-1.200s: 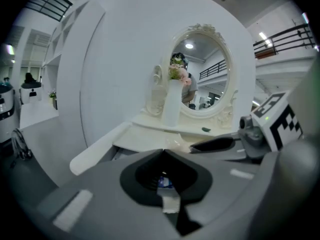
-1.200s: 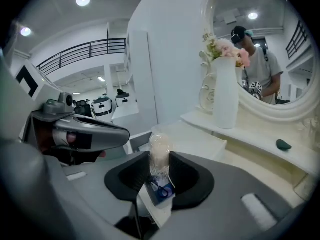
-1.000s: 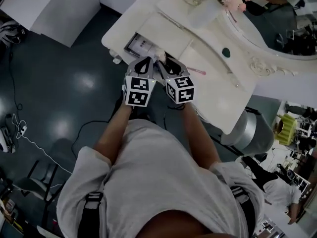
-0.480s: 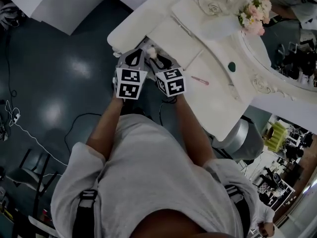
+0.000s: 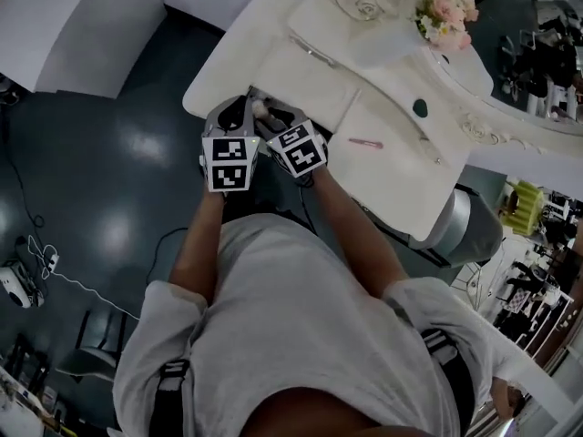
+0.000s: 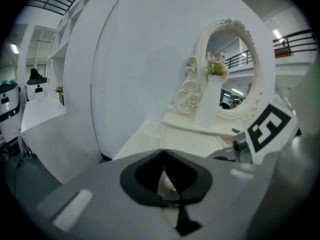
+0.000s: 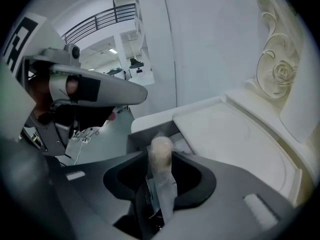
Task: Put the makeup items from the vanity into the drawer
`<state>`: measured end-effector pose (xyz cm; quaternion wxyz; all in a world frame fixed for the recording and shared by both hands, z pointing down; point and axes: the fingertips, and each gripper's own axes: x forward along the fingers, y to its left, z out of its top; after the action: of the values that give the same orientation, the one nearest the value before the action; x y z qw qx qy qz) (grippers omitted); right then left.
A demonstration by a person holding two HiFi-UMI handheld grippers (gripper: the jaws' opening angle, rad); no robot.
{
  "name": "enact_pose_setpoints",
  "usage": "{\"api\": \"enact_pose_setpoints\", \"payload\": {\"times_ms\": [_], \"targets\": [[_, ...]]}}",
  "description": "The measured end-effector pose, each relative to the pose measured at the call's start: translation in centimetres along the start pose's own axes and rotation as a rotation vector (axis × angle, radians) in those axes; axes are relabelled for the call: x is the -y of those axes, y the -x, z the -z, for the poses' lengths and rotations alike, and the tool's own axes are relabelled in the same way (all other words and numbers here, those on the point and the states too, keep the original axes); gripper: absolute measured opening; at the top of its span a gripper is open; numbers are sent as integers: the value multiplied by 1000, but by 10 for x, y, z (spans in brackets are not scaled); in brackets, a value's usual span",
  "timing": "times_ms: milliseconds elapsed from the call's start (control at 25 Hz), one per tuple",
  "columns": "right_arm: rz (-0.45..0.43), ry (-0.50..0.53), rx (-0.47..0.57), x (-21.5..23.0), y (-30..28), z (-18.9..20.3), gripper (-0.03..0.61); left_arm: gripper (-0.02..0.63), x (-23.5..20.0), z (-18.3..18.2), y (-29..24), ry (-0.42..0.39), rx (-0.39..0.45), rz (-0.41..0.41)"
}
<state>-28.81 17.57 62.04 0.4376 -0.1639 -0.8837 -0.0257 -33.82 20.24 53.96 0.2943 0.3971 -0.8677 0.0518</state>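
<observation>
Right, on the left we have the left gripper (image 6: 163, 153), its fingers pressed tight together with nothing between them, held just off the near left corner of the table (image 5: 401, 185), above the dark floor (image 5: 109, 180). Moving right, almost shoulder to shoulder with it, we find the right gripper (image 5: 271, 116), angled down at the open drawer (image 7: 139, 134) under the table's edge. And this is the one to watch: its fingers have just been spreading, and a slim tube (image 7: 161, 151) with a rounded beige cap and a clear body stands upright in the gap between them. The cap sits level with the fingertips, one finger on either side, and the clear body runs back down into the hollow behind them. The cap looks smeared, and we can't say for sure that the fingers press on it at all. Past the cap we see the grey inside of the drawer, so the tube hangs right over it.

Further right, out on the bare table top and well apart from both grippers, a pink pencil (image 5: 364, 142) lies flat. Beyond it sits a small dark green oval piece (image 5: 420, 108), then the pink flowers (image 5: 444, 12) and, at the far right, the ornate mirror (image 5: 537, 53).
</observation>
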Motion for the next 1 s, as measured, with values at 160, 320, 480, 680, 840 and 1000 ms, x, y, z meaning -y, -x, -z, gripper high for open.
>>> {"api": "enact_pose_setpoints", "payload": {"times_ms": [160, 320, 480, 680, 840, 1000], "targets": [[25, -9, 20, 8, 7, -7, 178, 3, 8, -13, -14, -42, -22, 64], [46, -20, 74, 13, 34, -13, 181, 3, 34, -32, -24, -89, -27, 160], [129, -102, 146, 37, 73, -1, 113, 3, 83, -51, -37, -144, -21, 270], [256, -257, 221, 76, 115, 41, -2, 3, 157, -56, -41, -278, -26, 428], [275, -337, 289, 96, 145, 66, -2, 3, 207, -55, -45, -356, -27, 481], [317, -418, 352, 113, 176, 95, -2, 3, 252, -50, -46, -415, -39, 524]]}}
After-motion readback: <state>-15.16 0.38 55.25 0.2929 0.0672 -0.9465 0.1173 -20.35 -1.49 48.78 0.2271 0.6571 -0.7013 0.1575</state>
